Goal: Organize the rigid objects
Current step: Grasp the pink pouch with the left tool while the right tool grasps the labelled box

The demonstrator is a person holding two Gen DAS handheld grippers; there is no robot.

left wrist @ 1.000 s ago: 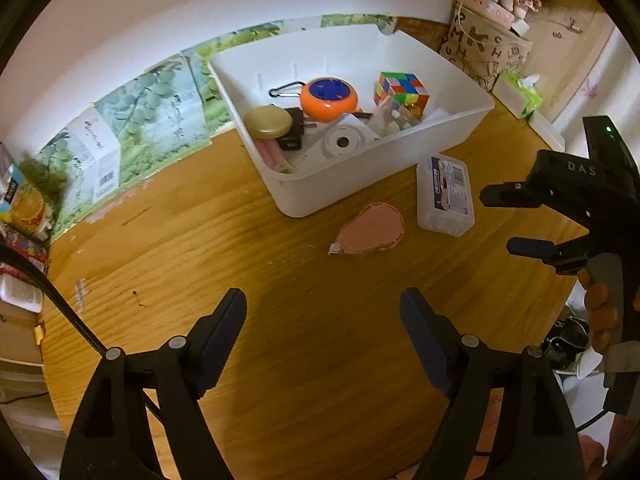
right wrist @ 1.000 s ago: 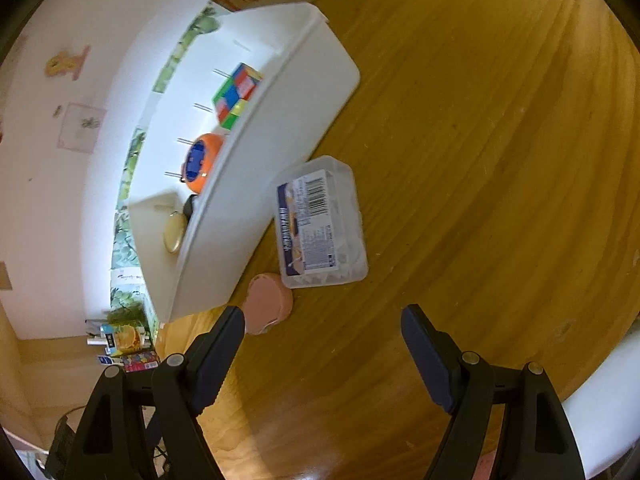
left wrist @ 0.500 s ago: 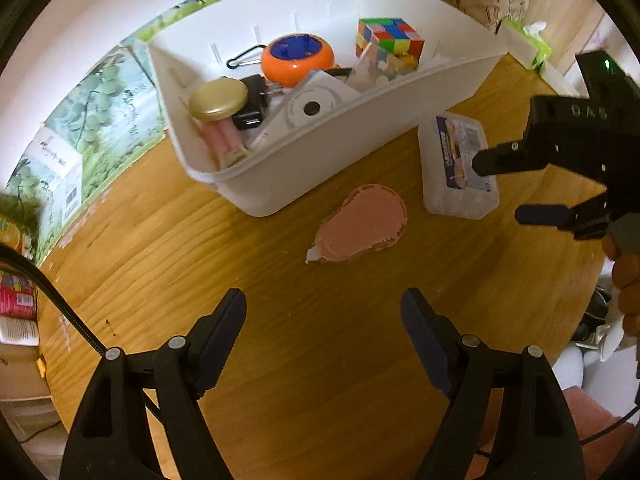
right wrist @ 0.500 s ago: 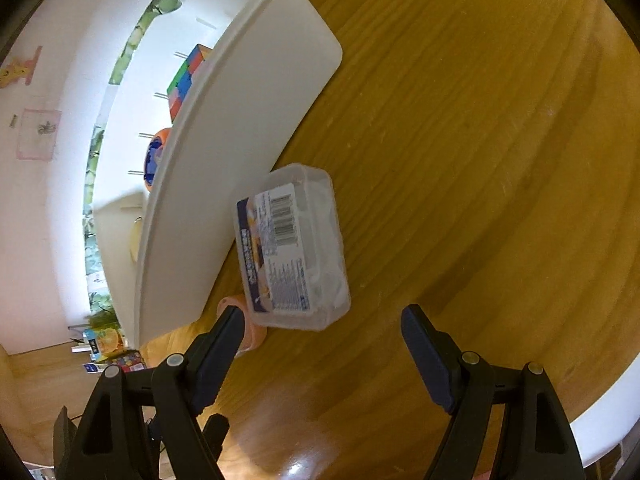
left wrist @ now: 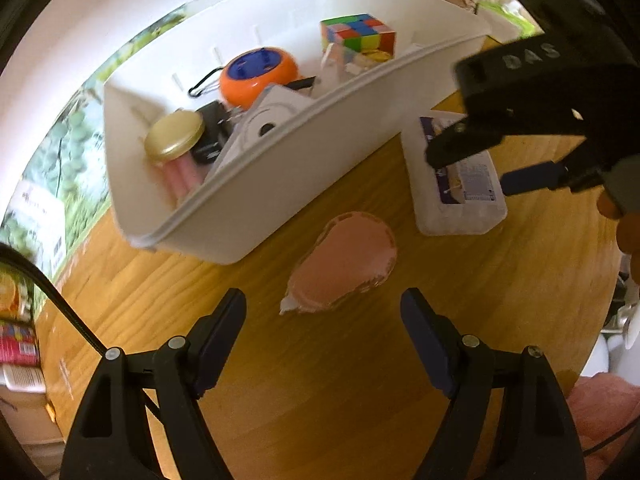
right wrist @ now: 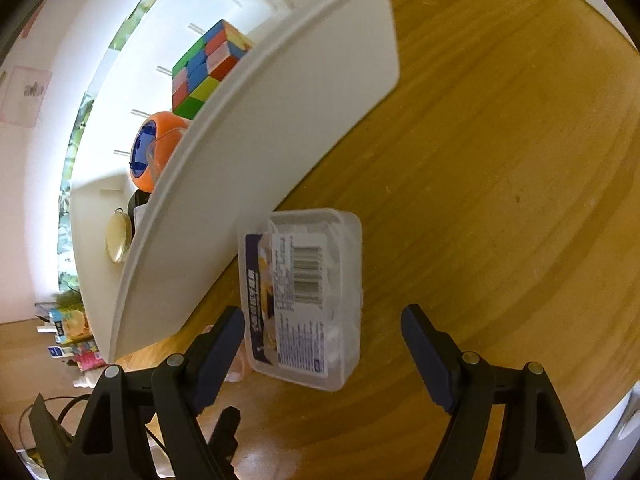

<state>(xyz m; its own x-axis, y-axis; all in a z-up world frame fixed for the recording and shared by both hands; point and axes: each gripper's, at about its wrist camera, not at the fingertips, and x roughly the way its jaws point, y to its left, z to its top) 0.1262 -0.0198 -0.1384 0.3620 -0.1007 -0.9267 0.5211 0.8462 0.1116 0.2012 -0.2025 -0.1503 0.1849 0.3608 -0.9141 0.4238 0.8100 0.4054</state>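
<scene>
The clear plastic box (right wrist: pixel 304 296) with the barcode label lies flat on the wooden table (right wrist: pixel 500 160), just beside the long wall of the white bin (right wrist: pixel 256 168), perhaps touching it at one corner, though I can't be sure from this angle. My right tongs (right wrist: pixel 322 344) hang over its near end with the jaws spread wide, one finger on either side, and neither pad presses on it. In the left view the same box (left wrist: pixel 456 184) shows partly behind my right tongs (left wrist: pixel 472 168), which reach in from the right.

The pink, pear-shaped flat piece (left wrist: pixel 344 264) lies on the table (left wrist: pixel 320 380) near the bin's (left wrist: pixel 256 184) front wall and a little apart from the box. My left tongs (left wrist: pixel 322 332) point down toward it, jaws wide and holding nothing, the piece lying just beyond the tips.

Inside the bin I see a colour cube (left wrist: pixel 358 34) at the far right end, an orange round thing with a blue face (left wrist: pixel 258 74) in the middle, a jar with a gold lid (left wrist: pixel 176 140) toward the left end, a black block (left wrist: pixel 212 132) beside it and a white boxy item with a round hole (left wrist: pixel 264 124) leaning on the front wall. From the right view the cube (right wrist: pixel 208 68), the orange thing (right wrist: pixel 156 148) and the gold lid (right wrist: pixel 118 236) peek over the rim.

Behind the bin stands a white wall (left wrist: pixel 80 40) with a leafy green strip (left wrist: pixel 72 136) along its foot.
</scene>
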